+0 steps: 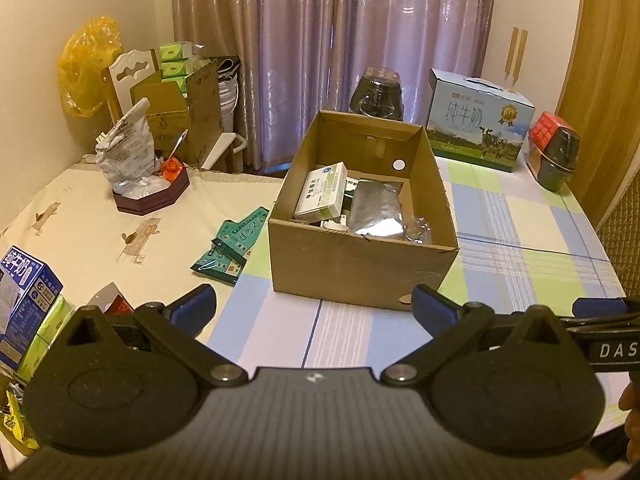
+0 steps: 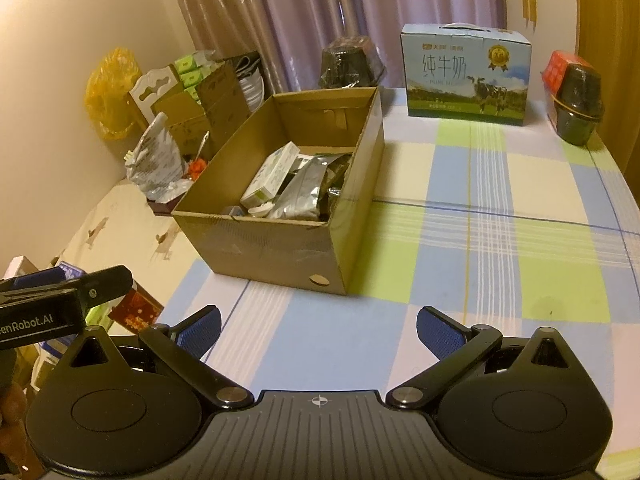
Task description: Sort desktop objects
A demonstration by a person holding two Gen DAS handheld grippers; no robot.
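Note:
An open cardboard box [image 1: 352,264] stands mid-table and holds a white-green medicine box [image 1: 322,192], a silver foil pouch [image 1: 376,208] and other small items. It also shows in the right wrist view [image 2: 260,244]. Teal sachets [image 1: 230,248] lie on the cloth left of the box. My left gripper [image 1: 314,306] is open and empty, just short of the box's near wall. My right gripper [image 2: 318,330] is open and empty above the checked cloth, right of the left gripper [image 2: 60,292].
A blue milk carton [image 1: 24,296] and green packs sit at the near left. A dark tray with a crumpled bag [image 1: 128,156] stands far left. A milk gift box [image 1: 478,124] and dark jars [image 1: 558,156] stand at the back right. A chair and cartons [image 1: 180,108] stand beyond the table.

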